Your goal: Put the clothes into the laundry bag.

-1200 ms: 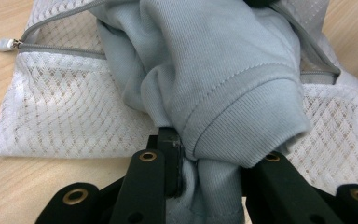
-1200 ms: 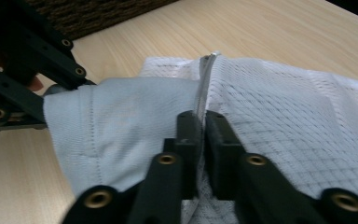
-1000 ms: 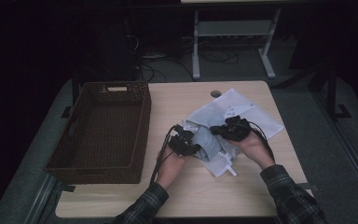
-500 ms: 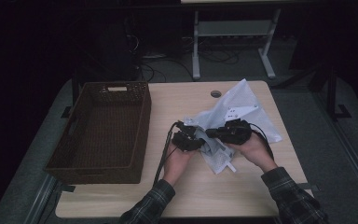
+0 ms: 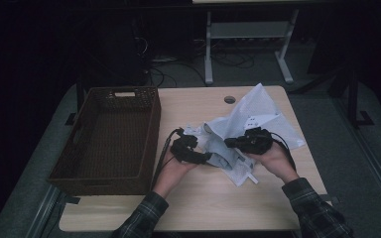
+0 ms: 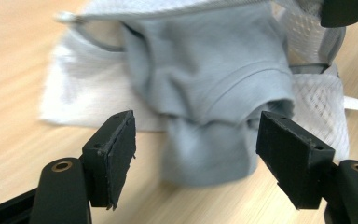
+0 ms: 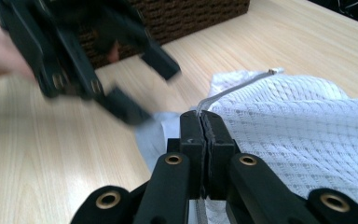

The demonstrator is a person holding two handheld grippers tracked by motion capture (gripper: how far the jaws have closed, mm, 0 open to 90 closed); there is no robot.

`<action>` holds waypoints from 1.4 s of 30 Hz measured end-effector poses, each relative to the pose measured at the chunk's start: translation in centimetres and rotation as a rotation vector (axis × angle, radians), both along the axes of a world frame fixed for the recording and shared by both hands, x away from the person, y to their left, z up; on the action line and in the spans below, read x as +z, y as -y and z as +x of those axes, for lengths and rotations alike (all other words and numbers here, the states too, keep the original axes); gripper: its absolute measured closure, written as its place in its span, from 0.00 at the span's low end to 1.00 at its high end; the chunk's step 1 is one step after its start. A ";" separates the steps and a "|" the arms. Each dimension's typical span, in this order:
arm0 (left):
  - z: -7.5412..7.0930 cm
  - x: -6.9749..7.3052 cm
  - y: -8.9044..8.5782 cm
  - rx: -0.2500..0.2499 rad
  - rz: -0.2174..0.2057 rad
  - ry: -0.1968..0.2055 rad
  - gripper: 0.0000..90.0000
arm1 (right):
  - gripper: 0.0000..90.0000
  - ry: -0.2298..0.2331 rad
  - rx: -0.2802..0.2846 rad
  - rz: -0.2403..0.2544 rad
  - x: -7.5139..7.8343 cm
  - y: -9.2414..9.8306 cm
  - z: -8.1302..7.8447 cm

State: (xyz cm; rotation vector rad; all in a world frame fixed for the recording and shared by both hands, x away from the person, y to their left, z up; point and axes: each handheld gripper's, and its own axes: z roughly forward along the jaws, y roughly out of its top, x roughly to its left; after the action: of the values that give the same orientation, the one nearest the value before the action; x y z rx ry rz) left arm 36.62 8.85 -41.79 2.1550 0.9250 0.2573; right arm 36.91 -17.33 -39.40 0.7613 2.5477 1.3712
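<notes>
The right gripper (image 7: 200, 122) is pinched tight on the zipper edge of the white mesh bag (image 5: 258, 111), which lies on the table (image 5: 203, 203) at about 3 o'clock from the brown basket (image 5: 110, 136). The left gripper (image 6: 196, 149) has just been opening its jaws. They now stand wide apart and touch nothing, with the grey cloth (image 6: 214, 88) sticking out of the bag at 12 o'clock from them.

A light wooden table (image 5: 193, 208) is set on a grey-green floor (image 5: 362, 163). A round cable hole (image 5: 229, 99) is cut near the table's far edge. Beyond the table, a white metal frame (image 5: 248, 44) with two legs is seen, and dark cables (image 5: 178, 69) are strewn beside it. The room behind is left in darkness.
</notes>
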 end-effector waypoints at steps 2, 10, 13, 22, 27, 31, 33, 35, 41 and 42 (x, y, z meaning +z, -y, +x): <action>0.6 0.1 -0.8 0.036 -0.009 0.007 0.36 | 0.97 -0.002 -0.002 -0.007 -0.1 0.3 -0.1; 5.3 -1.6 0.2 0.162 0.092 0.018 0.48 | 0.97 -0.013 0.001 -0.013 -0.4 0.6 -0.1; 7.1 -3.0 0.7 0.183 0.137 0.004 0.49 | 0.97 -0.014 0.004 -0.013 -0.4 0.7 -0.2; 8.7 -4.0 0.7 0.146 0.160 -0.040 0.74 | 0.97 -0.015 0.015 -0.007 -0.4 1.0 -0.2; 8.2 -3.9 0.5 0.108 0.161 -0.079 0.98 | 0.97 -0.014 0.013 -0.008 -0.3 1.0 -0.2; 6.4 -3.7 0.4 0.071 0.149 -0.111 0.98 | 0.97 -0.014 0.003 -0.013 -0.3 1.3 -0.2; 5.1 -3.7 0.4 0.053 0.146 -0.119 0.98 | 0.97 -0.012 0.000 -0.021 -0.4 1.6 -0.2; 3.9 -3.6 0.1 0.032 0.139 -0.125 0.98 | 0.97 -0.018 -0.007 -0.029 -0.6 1.9 -0.2; 0.6 -2.7 -0.3 -0.015 0.111 -0.114 0.98 | 0.97 -0.019 -0.026 -0.051 -0.8 2.9 -0.3; 0.0 -2.5 -0.4 -0.026 0.099 -0.110 0.98 | 0.97 -0.015 -0.031 -0.055 -0.9 3.0 -0.3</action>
State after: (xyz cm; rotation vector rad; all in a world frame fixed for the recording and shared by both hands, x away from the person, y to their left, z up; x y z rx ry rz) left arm 36.61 9.24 -44.34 2.2895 0.9634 0.1763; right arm 36.65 -20.37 -40.27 0.8015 2.5626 1.2847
